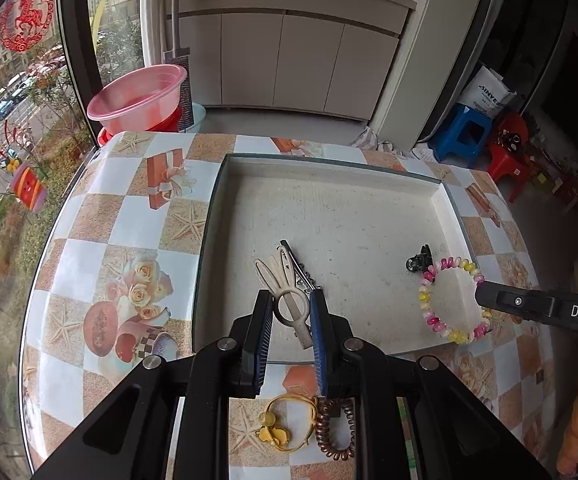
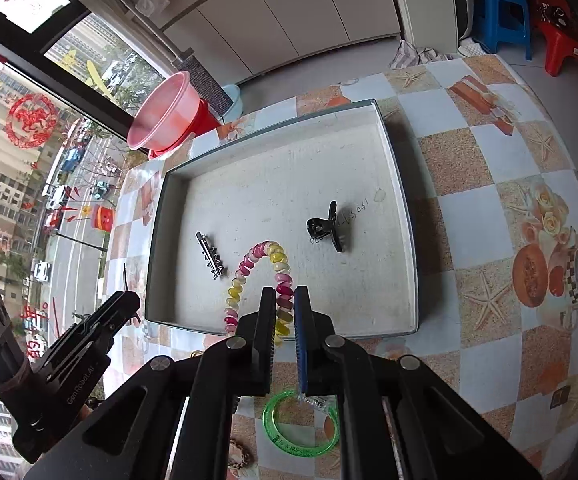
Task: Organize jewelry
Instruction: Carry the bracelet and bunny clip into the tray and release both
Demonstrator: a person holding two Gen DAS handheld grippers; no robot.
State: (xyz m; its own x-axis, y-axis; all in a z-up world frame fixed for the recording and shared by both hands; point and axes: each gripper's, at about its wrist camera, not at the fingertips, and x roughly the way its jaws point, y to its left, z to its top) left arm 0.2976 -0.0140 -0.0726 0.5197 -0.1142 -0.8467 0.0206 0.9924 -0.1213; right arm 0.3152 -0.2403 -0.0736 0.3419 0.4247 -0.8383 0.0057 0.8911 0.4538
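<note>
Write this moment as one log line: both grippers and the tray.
left gripper: shut on rabbit hair clip | right gripper: shut on beaded bracelet | tray: black claw clip, silver clip

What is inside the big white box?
Inside the box lie a black claw clip and a spiky silver clip. The right claw holds the bead bracelet over it, hiding a bit of floor.

Glossy plastic bead bracelet [image 2: 261, 280], matt speckled tray [image 2: 289, 168], shiny metal clip [image 2: 210, 256]
</note>
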